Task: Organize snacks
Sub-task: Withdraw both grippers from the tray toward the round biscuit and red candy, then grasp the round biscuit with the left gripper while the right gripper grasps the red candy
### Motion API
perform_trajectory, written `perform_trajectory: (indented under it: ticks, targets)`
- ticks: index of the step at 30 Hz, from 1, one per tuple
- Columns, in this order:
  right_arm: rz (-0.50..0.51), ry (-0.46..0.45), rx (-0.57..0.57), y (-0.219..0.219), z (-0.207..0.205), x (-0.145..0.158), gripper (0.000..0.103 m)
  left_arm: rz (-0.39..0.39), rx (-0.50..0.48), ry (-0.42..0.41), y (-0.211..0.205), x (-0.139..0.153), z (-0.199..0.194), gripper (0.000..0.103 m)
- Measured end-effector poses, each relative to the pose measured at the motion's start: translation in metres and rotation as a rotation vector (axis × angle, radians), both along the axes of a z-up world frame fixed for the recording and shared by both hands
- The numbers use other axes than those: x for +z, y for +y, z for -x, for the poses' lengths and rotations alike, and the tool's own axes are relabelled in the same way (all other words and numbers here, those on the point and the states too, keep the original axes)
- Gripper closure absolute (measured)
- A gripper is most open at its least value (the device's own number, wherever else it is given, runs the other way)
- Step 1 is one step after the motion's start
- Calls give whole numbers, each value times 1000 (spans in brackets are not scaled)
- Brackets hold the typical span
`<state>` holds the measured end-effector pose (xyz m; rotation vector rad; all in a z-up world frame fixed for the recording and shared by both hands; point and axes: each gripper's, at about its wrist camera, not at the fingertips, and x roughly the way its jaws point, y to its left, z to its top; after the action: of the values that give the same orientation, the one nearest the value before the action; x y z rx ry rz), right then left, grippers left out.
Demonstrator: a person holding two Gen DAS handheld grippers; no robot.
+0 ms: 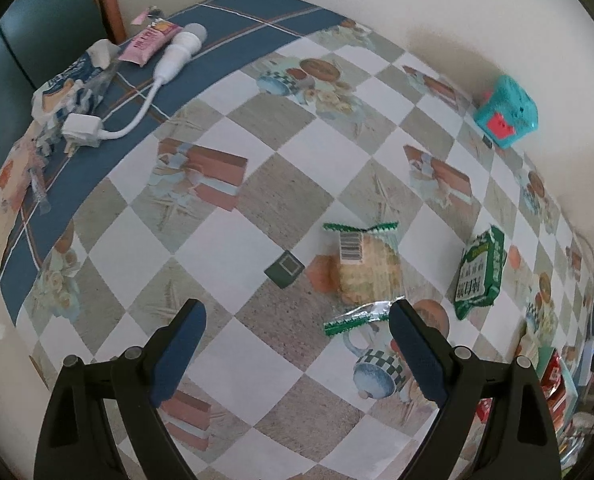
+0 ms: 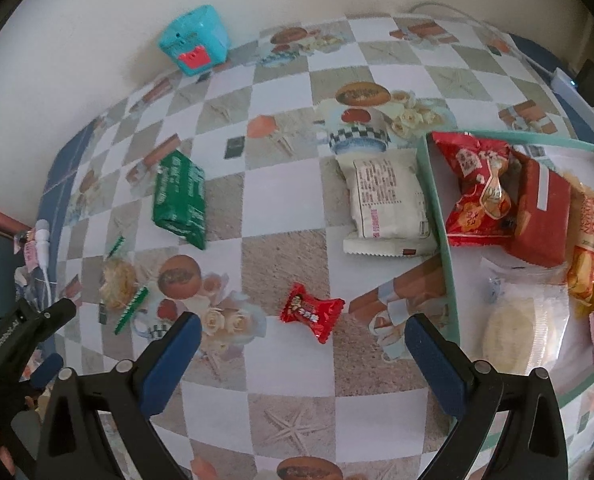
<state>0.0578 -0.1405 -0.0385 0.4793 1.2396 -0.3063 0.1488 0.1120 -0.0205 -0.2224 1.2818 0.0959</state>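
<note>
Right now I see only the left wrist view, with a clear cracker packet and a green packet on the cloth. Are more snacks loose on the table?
Observer: Yes, a small red candy lies on the cloth.
Operator: Where should the snacks go?
Observer: A teal-rimmed tray at the right side already holds several packets.
Operator: Is anything beside it?
Observer: A white packet lies just outside its left wall.

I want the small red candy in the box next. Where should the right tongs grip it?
Across the puffy middle of the red candy, coming straight down from above. It lies flat on the table, apart from everything else, and its crimped ends are thin. The right tongs stand open just short of it.
</note>
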Motion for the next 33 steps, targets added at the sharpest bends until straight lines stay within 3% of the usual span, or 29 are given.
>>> perform_trajectory:
  ticks: [4,8,18,24,33]
  targets:
    - [8,17,5,1,-2,-7,2,11,-26,11,-6,-5,-2,10]
    - [18,31,8,2,-4,-13,11,15,-42,19,-10,-9,-5,10]
    - [31,46,23,6,-11,-22,47,-5,-79,35,-20,-19,-21,10]
    - [29,44,33,8,-18,-26,61,-10,-103,24,-29,-25,-33,10]
    - [35,54,45,11,-22,-32,70,-4,-115,15,-36,-36,-45,10]
